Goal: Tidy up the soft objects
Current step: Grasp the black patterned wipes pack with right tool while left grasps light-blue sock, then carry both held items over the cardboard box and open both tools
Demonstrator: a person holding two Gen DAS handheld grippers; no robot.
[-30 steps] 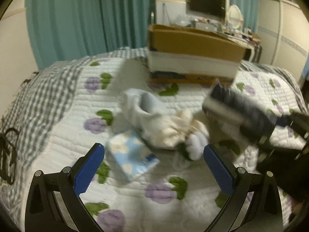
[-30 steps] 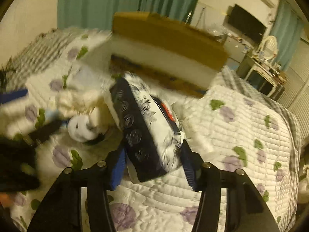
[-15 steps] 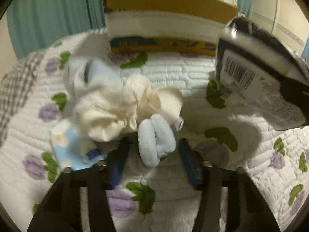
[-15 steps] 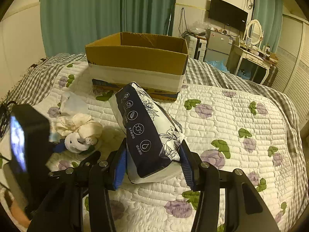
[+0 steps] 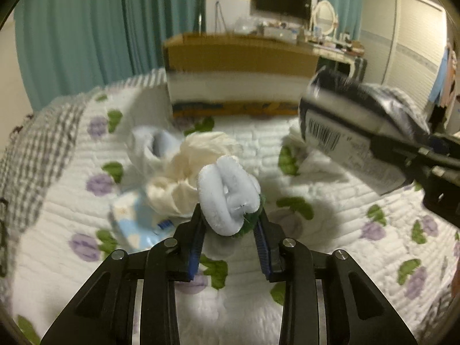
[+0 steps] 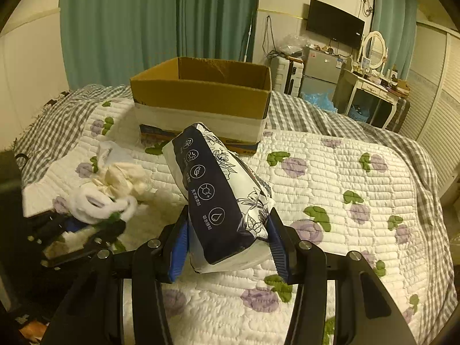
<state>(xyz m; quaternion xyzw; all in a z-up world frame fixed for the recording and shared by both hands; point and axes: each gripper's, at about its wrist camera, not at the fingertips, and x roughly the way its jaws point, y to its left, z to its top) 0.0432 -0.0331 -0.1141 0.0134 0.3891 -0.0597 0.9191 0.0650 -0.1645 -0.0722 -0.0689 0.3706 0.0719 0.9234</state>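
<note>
The left gripper [image 5: 230,224] has its fingers closed narrowly on a pale blue soft ring toy [image 5: 227,192], lifted just above the quilted bed [image 5: 330,178]. The right gripper [image 6: 227,238] pinches a dark and white tissue pack [image 6: 221,198], tilted and raised over the bed. Beyond the toy lie a cream cloth bundle [image 5: 187,172], a light blue packet [image 5: 135,221], and an open cardboard box [image 6: 201,95] at the bed's far side.

One cardboard box [image 6: 201,97], two tissue packs [image 6: 221,201] [image 5: 135,224], one scrunchie [image 5: 227,192]
</note>
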